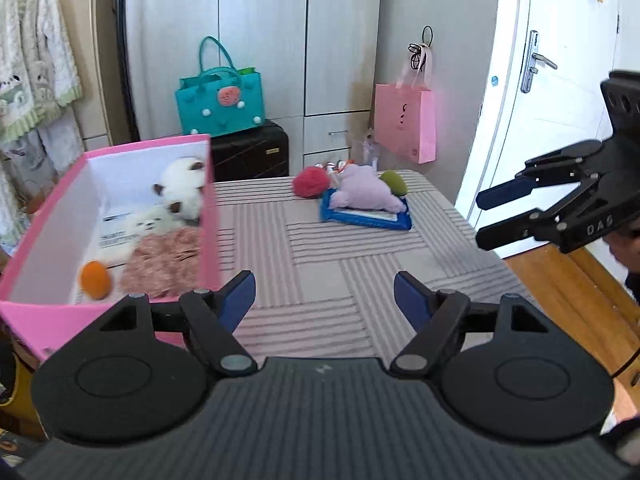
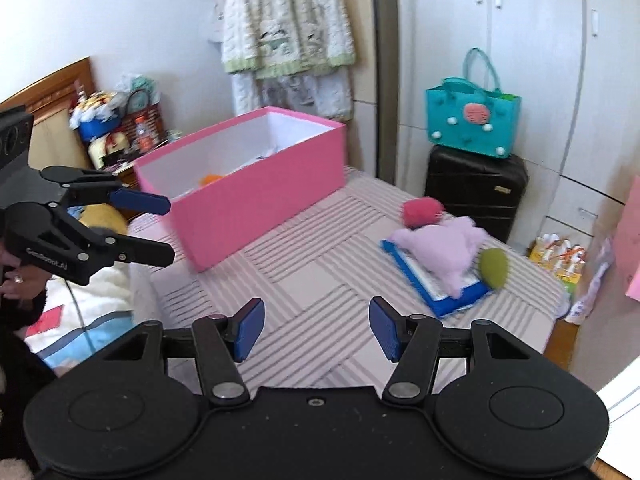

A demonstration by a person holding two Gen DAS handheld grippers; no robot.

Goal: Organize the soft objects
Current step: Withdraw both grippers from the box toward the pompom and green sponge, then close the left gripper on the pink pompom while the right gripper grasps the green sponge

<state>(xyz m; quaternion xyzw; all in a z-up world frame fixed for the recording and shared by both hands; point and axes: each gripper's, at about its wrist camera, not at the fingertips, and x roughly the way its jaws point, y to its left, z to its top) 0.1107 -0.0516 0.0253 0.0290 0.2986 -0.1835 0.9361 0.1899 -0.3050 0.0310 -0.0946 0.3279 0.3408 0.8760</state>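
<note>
My left gripper (image 1: 325,300) hung over the near part of the striped table (image 1: 320,248), its blue pads spread wide apart with nothing between them. My right gripper (image 2: 317,328) was likewise open and empty, held above the table's near edge.

Just beyond my left fingers stood the pink box (image 1: 212,216), touching the table's left side. Inside it lay an orange ball (image 1: 95,280) in the near corner, a pinkish fuzzy cloth (image 1: 164,260) beside it, and two white plush cats (image 1: 180,192) farther back.

Farther across the table, well apart from the box, a blue pad (image 1: 366,218) lay flat with a lilac plush toy (image 1: 366,192) sprawled on top of it. A red pompom (image 1: 310,183) rested just beside the toy on its left, and a green ball (image 1: 394,183) touched its right side.

Beyond the table a teal bag (image 1: 220,106) sat on a black suitcase (image 1: 250,152), and a pink paper bag (image 1: 405,122) hung against the wardrobe.
</note>
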